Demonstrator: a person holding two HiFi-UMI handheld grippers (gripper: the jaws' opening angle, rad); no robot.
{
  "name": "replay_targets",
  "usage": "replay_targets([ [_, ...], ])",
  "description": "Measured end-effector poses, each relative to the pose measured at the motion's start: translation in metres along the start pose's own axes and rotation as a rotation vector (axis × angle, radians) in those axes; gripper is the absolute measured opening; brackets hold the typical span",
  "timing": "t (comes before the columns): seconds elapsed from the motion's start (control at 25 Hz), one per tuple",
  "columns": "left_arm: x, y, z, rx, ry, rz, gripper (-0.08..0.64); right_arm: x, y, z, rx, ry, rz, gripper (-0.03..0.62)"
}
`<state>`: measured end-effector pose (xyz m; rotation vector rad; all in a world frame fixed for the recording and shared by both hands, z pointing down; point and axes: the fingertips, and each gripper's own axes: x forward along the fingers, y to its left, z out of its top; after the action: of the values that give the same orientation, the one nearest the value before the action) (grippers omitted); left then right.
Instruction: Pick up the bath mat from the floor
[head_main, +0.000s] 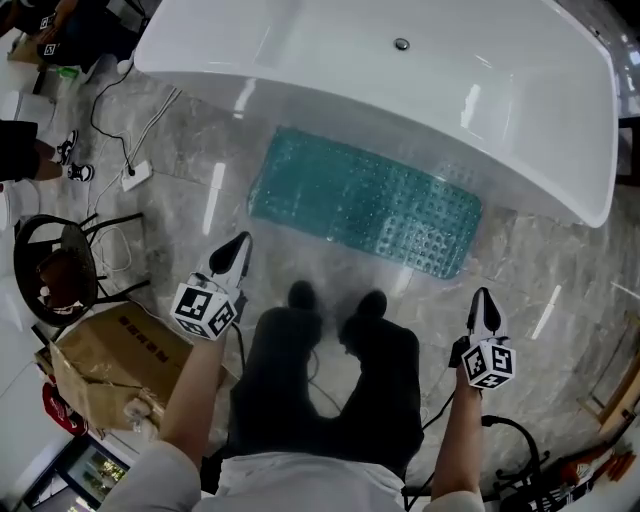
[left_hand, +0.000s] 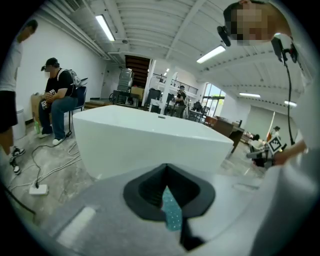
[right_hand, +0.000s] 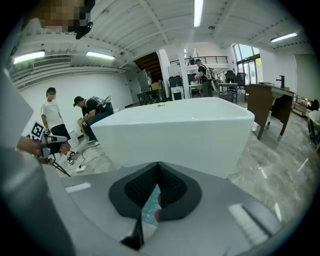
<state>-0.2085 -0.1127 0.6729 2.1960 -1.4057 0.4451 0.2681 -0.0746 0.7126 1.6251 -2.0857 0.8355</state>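
Head view: teal bubbled rubber bath mat (head_main: 365, 200) flat on grey marble floor (head_main: 330, 265), beside white bathtub (head_main: 330, 60).
My left gripper (head_main: 243, 242) and right gripper (head_main: 484, 296) both pinched closed, empty, apart from mat.

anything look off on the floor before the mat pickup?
The bath mat lies flat along the bathtub; nothing wrong there. The oddities are off to the left: a crumpled, dented cardboard box at the head view's lower left, and a power strip with loose cables trailing past the tub's end.
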Motion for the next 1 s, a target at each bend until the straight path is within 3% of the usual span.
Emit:
replay_targets([
  [0.32, 0.078, 0.061, -0.063, 0.013, -0.03, -0.039, 0.003, 0.088, -0.032, -0.053, -0.09, -0.024, 0.053, 0.005],
  [0.52, 0.133, 0.101, -0.119, 0.057, -0.062, -0.056, 0.002, 0.154, -0.055, -0.12, -0.15, -0.008, 0.079, 0.005],
  [0.8, 0.201, 0.139, -0.214, 0.116, -0.029, -0.049, 0.002, 0.234, -0.085, -0.204, -0.164, 0.009, 0.087, 0.016],
  [1.0, 0.239, 0.177, -0.278, 0.123, 0.02, -0.005, 0.003, 0.272, -0.116, -0.257, -0.106, 0.038, 0.056, 0.048],
])
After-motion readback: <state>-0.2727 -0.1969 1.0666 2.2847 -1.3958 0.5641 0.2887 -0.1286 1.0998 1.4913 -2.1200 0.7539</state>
